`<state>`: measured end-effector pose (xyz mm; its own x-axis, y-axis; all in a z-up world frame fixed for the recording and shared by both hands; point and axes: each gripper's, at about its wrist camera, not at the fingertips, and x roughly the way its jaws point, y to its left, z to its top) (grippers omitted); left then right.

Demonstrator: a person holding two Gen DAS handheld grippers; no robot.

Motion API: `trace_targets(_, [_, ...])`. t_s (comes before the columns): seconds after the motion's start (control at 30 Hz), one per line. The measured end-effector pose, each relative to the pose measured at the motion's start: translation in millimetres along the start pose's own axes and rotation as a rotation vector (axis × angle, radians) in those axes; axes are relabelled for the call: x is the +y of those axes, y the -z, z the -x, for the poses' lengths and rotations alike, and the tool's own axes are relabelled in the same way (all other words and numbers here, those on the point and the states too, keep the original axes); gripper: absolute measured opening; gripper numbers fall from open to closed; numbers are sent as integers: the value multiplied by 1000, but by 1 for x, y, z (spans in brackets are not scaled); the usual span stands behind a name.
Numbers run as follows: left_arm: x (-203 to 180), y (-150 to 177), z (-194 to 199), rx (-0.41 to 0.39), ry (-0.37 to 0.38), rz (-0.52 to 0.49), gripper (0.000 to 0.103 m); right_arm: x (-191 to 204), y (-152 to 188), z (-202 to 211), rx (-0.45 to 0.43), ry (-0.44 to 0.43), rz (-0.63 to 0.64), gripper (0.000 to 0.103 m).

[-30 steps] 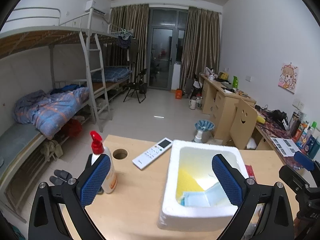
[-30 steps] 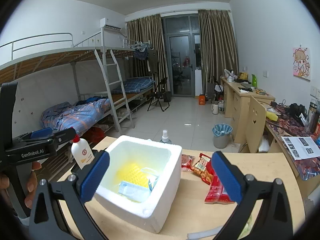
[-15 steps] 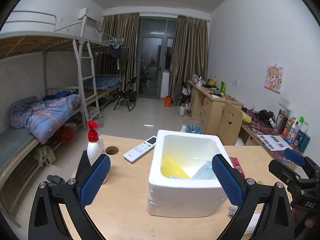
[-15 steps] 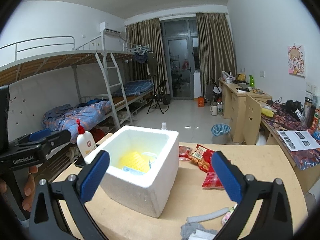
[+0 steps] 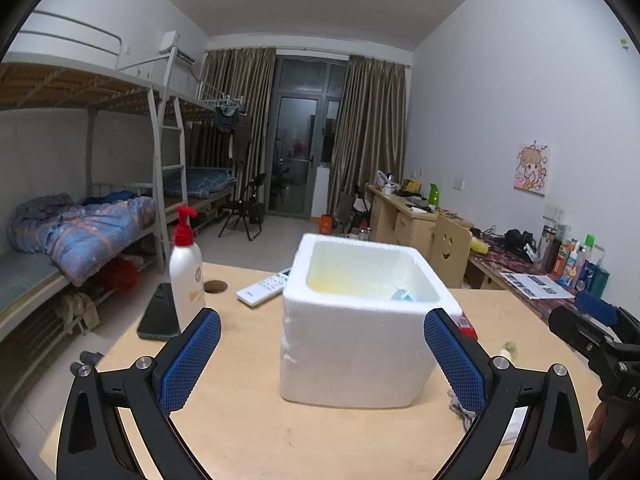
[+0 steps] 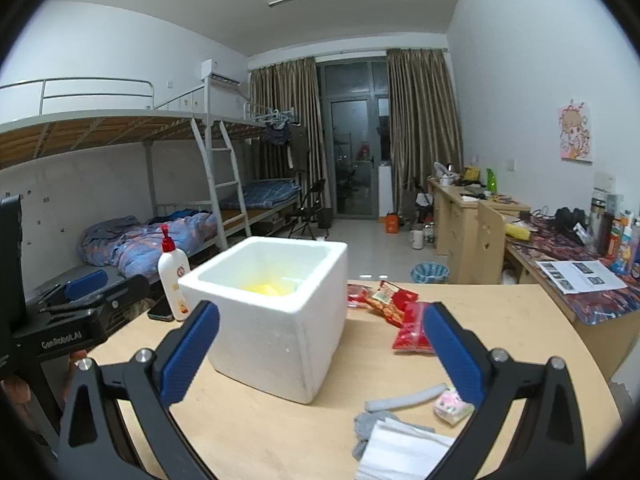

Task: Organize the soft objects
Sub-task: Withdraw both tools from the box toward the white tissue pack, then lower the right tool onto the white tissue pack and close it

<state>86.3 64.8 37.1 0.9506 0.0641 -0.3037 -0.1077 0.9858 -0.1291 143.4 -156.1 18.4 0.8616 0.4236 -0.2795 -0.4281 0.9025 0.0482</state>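
Note:
A white foam box (image 5: pixel 356 320) (image 6: pixel 276 312) stands on the wooden table (image 5: pixel 240 420). Inside it I see a yellow sponge (image 6: pixel 266 288) and a bit of light blue packet (image 5: pixel 402 294). Grey cloth (image 6: pixel 370 426), a grey roll (image 6: pixel 406 398), a white folded sheet (image 6: pixel 400 454) and a small pink packet (image 6: pixel 452 402) lie on the table near the right gripper. My left gripper (image 5: pixel 322 358) is open, just in front of the box. My right gripper (image 6: pixel 320 354) is open too, nothing between its fingers.
A white lotion bottle with red pump (image 5: pixel 186 272) and a dark phone (image 5: pixel 160 316) sit left of the box; a white remote (image 5: pixel 264 286) lies behind. Red snack bags (image 6: pixel 400 308) lie to the box's right. Bunk beds stand left, desks right.
Both grippers have pulled back and dropped lower, so the box's side now shows and its contents are mostly hidden. Loose cloth items came into the right wrist view.

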Motion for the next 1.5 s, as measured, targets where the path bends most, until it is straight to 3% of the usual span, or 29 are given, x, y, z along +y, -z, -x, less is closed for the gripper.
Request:
trace_targets(0.43, [2, 50, 7, 16, 16, -1, 102, -5, 49, 7, 55, 23, -49, 103])
trace_targets(0.77, [-3, 60, 6, 35, 45, -18, 102, -12, 60, 9, 87, 25, -79, 103])
trace_targets(1.07, [-25, 66, -5, 80, 133, -37, 102, -32, 69, 22, 104, 126, -103, 103])
trace_targets(1.5, [-87, 79, -32, 144, 308, -122, 102, -80, 89, 43, 143, 236, -147, 103])
